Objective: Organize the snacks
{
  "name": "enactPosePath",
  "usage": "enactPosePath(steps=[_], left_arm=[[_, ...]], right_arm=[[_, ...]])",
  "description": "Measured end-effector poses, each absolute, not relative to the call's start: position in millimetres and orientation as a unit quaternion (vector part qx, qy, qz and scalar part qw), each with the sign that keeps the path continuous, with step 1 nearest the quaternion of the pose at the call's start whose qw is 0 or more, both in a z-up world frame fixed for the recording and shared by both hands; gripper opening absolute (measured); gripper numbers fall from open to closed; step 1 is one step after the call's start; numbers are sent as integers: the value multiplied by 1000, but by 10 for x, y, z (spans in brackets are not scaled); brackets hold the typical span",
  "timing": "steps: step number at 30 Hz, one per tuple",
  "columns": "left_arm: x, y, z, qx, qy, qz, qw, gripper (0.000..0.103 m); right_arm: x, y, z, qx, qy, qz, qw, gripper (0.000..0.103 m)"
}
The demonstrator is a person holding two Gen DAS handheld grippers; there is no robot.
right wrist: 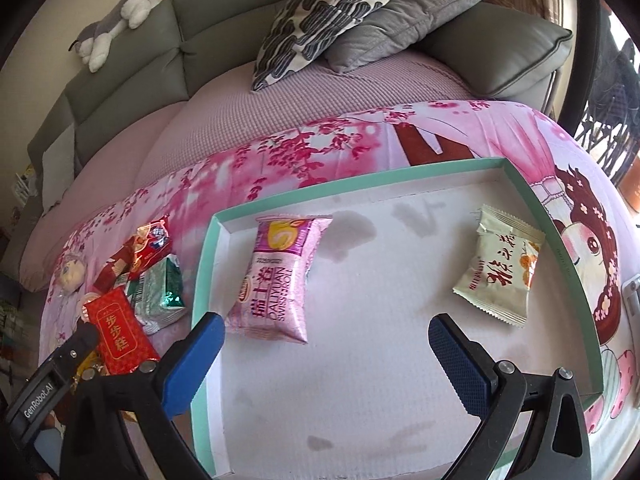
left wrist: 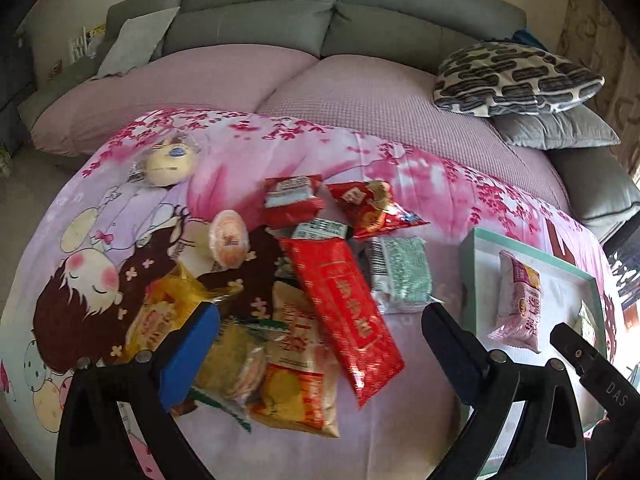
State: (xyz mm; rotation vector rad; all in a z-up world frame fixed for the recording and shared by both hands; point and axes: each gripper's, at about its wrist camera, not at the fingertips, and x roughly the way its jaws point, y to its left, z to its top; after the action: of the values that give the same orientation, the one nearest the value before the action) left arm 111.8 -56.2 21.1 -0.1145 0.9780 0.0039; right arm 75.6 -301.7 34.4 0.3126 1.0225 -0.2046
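Note:
A pile of snack packs lies on the pink cartoon-print cloth: a long red pack, a green-silver pack, two small red packs, yellow packs and a round orange snack. My left gripper hovers open over this pile with nothing between its fingers. To the right stands a teal-rimmed tray with a white floor. In it lie a pink Swiss roll pack and a cream pack. My right gripper is open and empty above the tray's near part.
A wrapped round bun lies at the cloth's far left. Behind the cloth is a grey sofa with a patterned pillow, a grey cushion and a plush toy. The cloth's edge drops off at the left.

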Motion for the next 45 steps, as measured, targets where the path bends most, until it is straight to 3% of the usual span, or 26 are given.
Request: enactPosePath(steps=[24, 45], left_arm=[[1153, -234, 437, 12, 449, 77, 890, 101], [1209, 728, 262, -81, 501, 77, 858, 101]], right_arm=[[691, -2379, 518, 76, 455, -91, 882, 103], [856, -1599, 441, 75, 487, 21, 870, 103]])
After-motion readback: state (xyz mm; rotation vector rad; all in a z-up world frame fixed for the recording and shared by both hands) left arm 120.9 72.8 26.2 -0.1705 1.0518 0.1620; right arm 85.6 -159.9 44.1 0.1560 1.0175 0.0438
